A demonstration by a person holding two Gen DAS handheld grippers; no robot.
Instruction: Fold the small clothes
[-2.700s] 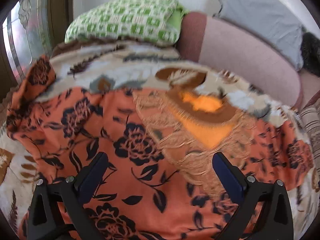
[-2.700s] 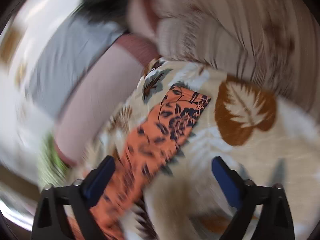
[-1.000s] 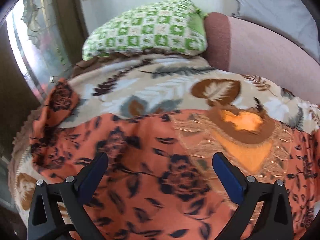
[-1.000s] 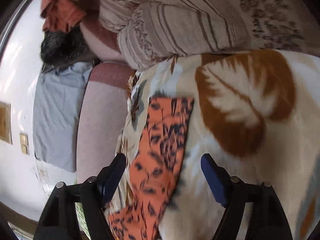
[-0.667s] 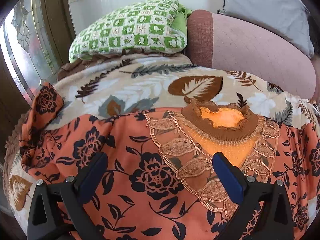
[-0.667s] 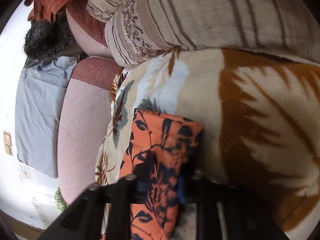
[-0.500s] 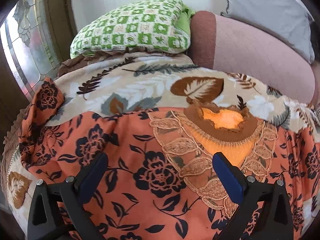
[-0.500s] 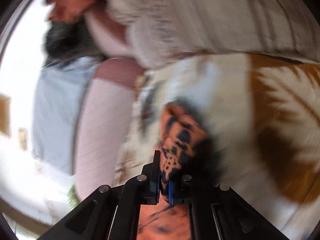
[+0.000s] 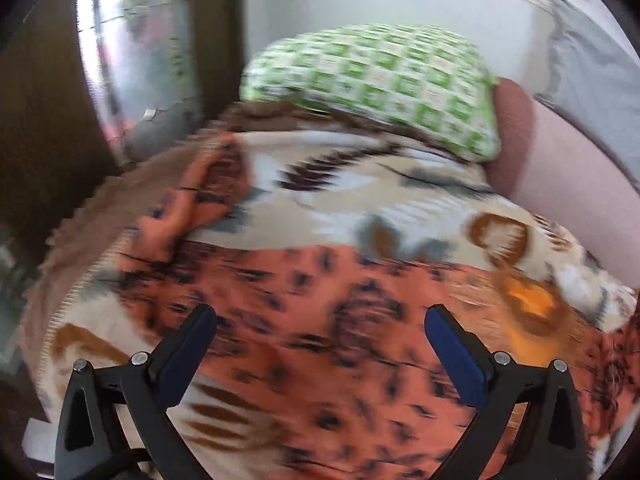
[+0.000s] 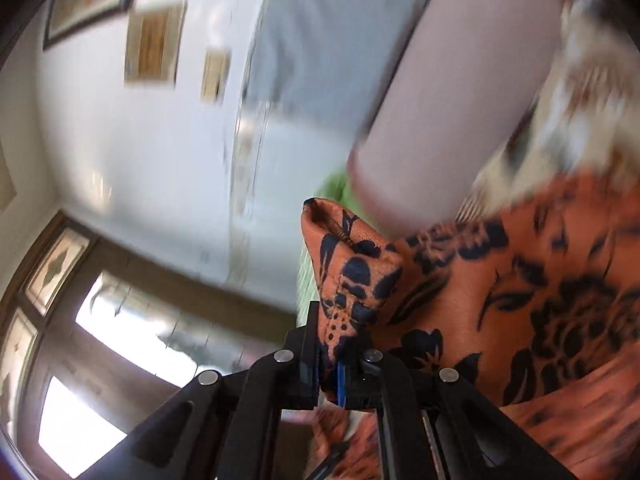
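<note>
Right gripper clamped on a bunched corner of the orange fabric garment with dark floral print; the cloth sticks up just past the fingertips and trails off to its right. Beyond it: pink sofa backrest, white wall with framed pictures.

Left gripper spread wide, holding nothing, over the same garment, which lies flat directly under and ahead of it on the cream leaf-patterned blanket. Frame is motion-blurred; probably a lace neckline with orange lining ahead-right. Farther ahead, green-and-white checked pillow.
</note>
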